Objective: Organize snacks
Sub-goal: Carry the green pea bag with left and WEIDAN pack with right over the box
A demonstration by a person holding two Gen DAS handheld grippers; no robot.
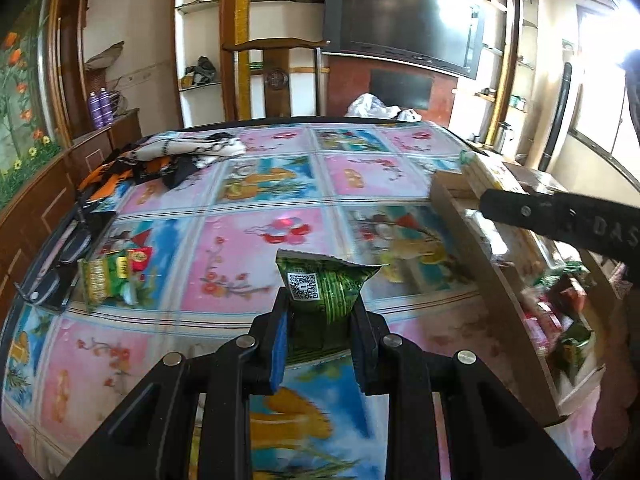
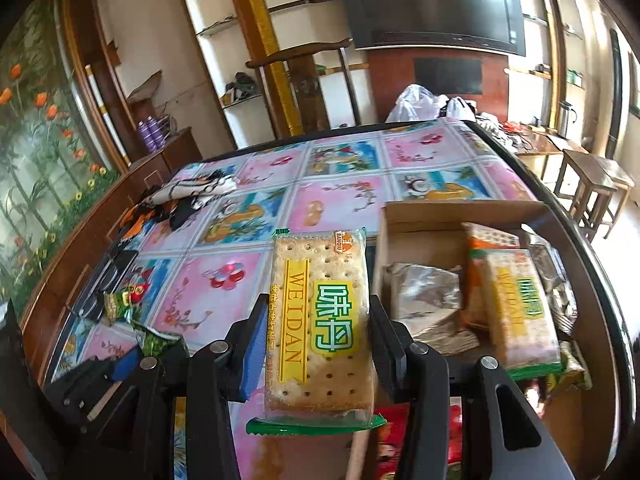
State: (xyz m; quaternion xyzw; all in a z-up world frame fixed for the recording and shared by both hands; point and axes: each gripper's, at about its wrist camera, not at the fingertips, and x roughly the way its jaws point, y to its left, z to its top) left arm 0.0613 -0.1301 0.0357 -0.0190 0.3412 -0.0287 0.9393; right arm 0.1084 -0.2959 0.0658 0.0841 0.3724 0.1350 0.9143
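Observation:
My left gripper [image 1: 320, 304] is shut on a green snack packet [image 1: 326, 280] with a QR code, held upright above the table. My right gripper [image 2: 318, 316] is shut on a cracker pack [image 2: 320, 312] labelled WEIDAN, beside the left wall of a cardboard box [image 2: 460, 212]. The box holds more cracker packs [image 2: 516, 308], silvery packets [image 2: 424, 296] and red packets [image 2: 396, 432]. A green and red snack packet [image 1: 112, 276] lies loose on the table at the left. In the left wrist view the right gripper's black body [image 1: 560, 216] reaches over the box [image 1: 472, 248].
The table [image 1: 248, 248] has a flowered pink and blue cover. Dark flat items [image 1: 60, 264] lie at its left edge and a crumpled patterned cloth [image 1: 172, 156] at the back left. A wooden chair [image 1: 276, 64] and white plastic bags [image 1: 372, 106] stand behind the far edge.

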